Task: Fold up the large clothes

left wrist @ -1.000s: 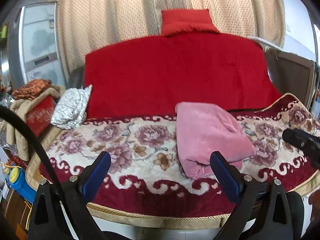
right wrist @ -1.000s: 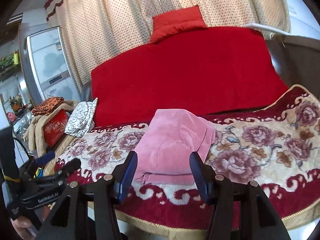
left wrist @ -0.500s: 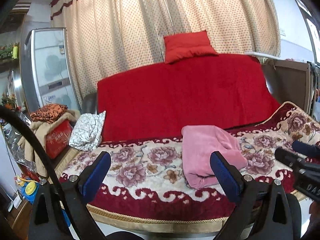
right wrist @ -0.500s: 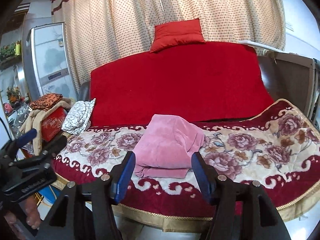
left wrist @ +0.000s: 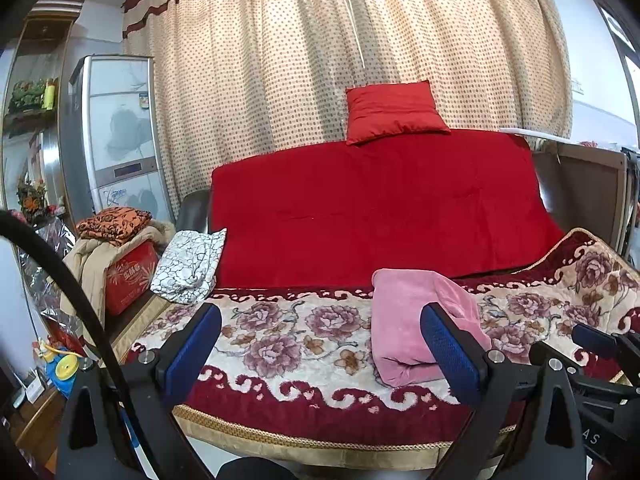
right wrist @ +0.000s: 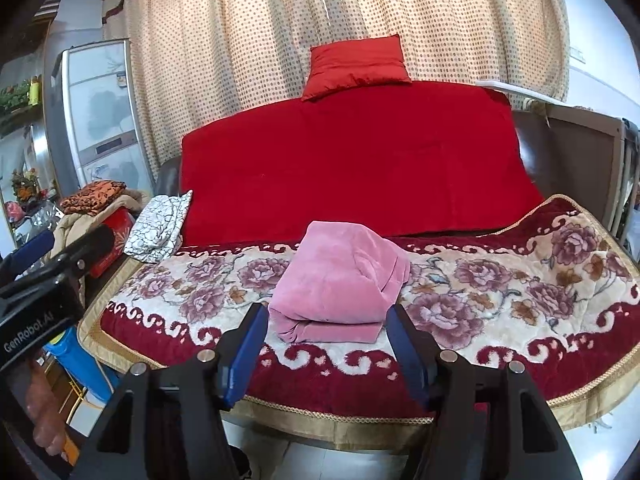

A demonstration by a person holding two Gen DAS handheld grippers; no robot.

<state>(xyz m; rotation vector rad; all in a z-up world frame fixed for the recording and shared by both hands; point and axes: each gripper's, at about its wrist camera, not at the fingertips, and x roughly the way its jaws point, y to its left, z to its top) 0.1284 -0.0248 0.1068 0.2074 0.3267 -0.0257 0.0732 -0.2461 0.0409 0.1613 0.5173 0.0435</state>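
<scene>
A pink plush garment (left wrist: 408,320) (right wrist: 340,280) lies folded into a thick bundle on the floral blanket (left wrist: 280,344) (right wrist: 480,292) that covers the sofa seat. My left gripper (left wrist: 320,320) hangs in front of the seat edge, left of the bundle, jaws wide open and empty. My right gripper (right wrist: 327,314) is held back from the bundle's front edge, open, with nothing between its blue pads (right wrist: 248,344). Neither gripper touches the cloth. Each gripper shows at the edge of the other's view: the left gripper (right wrist: 52,252) and the right gripper (left wrist: 592,340).
A red cover (left wrist: 380,208) drapes the sofa back, with a red cushion (left wrist: 392,112) on top. A black-and-white patterned cloth (left wrist: 188,266) lies at the seat's left end. Beyond it stand a pile of clothes on a red box (left wrist: 128,272) and a fridge (left wrist: 116,136). Dotted curtains hang behind.
Both grippers have drawn back and up from the sofa, so the pink bundle looks smaller and farther away. The right jaws stand slightly wider than a second ago.
</scene>
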